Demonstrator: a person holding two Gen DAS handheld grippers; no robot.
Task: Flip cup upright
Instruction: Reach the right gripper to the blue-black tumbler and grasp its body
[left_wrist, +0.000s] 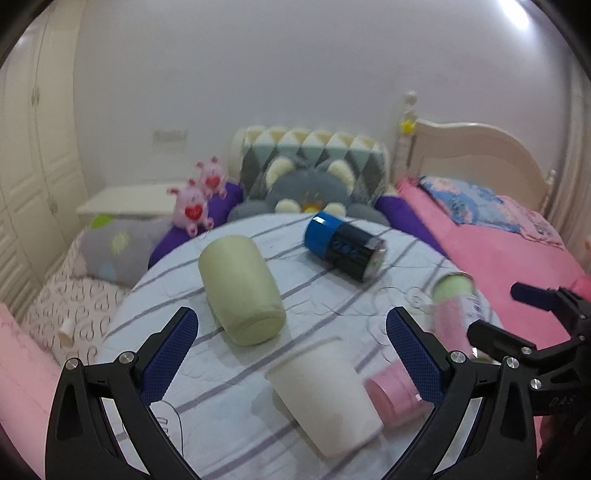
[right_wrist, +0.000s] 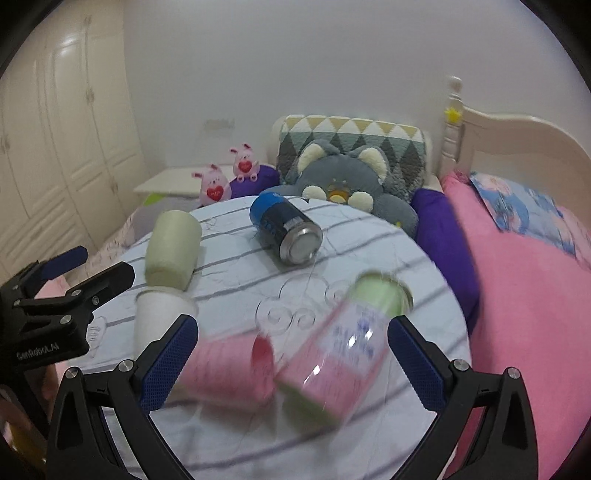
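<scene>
Several cups lie on their sides on a round table with a striped cloth (left_wrist: 229, 373). A pale green cup (left_wrist: 240, 288) lies at mid left; it also shows in the right wrist view (right_wrist: 171, 249). A white cup (left_wrist: 325, 395) lies between the fingers of my open left gripper (left_wrist: 291, 354). A small pink cup (left_wrist: 395, 391) lies beside it. A blue and black cup (left_wrist: 343, 247) lies farther back. A clear pink and green cup (right_wrist: 340, 350) lies tilted between the fingers of my open right gripper (right_wrist: 291, 354), next to the pink cup (right_wrist: 232, 365).
The table's cloth (right_wrist: 240, 266) ends in a round edge. Behind it sit a grey plush cushion (right_wrist: 343, 184), pink plush toys (right_wrist: 214, 188) and a patterned pillow (right_wrist: 351, 136). A pink bed (right_wrist: 535, 295) lies to the right, wardrobes (right_wrist: 55, 129) to the left.
</scene>
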